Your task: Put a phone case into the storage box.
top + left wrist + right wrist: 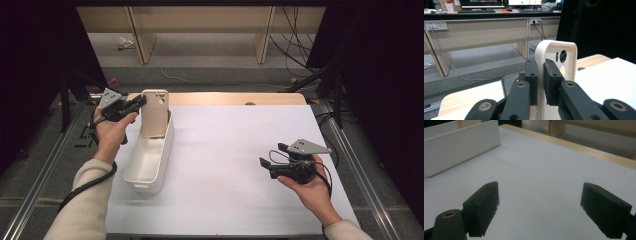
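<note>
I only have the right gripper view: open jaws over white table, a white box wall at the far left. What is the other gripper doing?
Observer: The left gripper is shut on a beige phone case, held upright at the far end of the white bin.
Operator: Which part of the case is gripped?
Observer: Its side edge; the left gripper view shows the pads pressing either side of the rim.
Operator: Where is my gripper relative to the bin?
Observer: The right gripper hovers well to the bin's right, apart from it.
</note>
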Action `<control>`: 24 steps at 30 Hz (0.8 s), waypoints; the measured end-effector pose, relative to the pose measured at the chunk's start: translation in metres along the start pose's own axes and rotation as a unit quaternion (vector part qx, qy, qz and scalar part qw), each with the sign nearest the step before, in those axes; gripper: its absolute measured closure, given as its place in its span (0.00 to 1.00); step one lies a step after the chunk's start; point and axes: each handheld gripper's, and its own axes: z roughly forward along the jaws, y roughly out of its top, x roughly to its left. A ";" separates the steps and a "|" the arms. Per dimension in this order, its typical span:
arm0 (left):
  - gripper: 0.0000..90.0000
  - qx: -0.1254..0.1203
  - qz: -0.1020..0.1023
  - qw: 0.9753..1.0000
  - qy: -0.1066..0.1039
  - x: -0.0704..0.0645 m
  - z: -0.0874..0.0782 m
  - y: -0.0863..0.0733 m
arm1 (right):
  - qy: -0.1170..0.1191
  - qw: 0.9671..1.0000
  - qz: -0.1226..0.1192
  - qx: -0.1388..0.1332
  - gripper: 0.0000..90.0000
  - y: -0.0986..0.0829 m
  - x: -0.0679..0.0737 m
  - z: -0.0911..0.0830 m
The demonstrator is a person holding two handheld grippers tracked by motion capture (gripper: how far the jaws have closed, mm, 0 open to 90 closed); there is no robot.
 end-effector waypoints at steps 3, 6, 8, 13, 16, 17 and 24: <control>0.91 0.003 -0.001 1.000 0.003 0.002 0.001 -0.002 | 0.000 1.000 0.000 0.000 0.18 0.000 0.000 0.000; 0.91 0.006 -0.003 1.000 0.005 0.004 0.002 -0.004 | 0.000 1.000 0.000 0.000 0.18 0.000 0.000 0.000; 0.91 0.008 -0.005 1.000 0.005 0.005 0.003 -0.006 | 0.000 1.000 0.001 0.000 0.18 0.000 0.000 0.000; 0.91 0.010 -0.007 1.000 0.005 0.006 0.004 -0.008 | 0.000 1.000 0.001 -0.001 0.18 0.000 0.000 0.000; 0.91 0.011 -0.006 1.000 0.004 0.006 0.005 -0.009 | 0.000 1.000 0.001 -0.001 0.18 0.000 0.000 0.000; 0.91 0.012 -0.006 1.000 0.004 0.006 0.005 -0.009 | 0.000 1.000 0.002 -0.001 0.18 0.000 0.000 0.000; 0.91 0.015 -0.009 1.000 0.004 0.008 0.007 -0.011 | -0.001 1.000 0.002 -0.001 0.18 0.000 0.000 0.000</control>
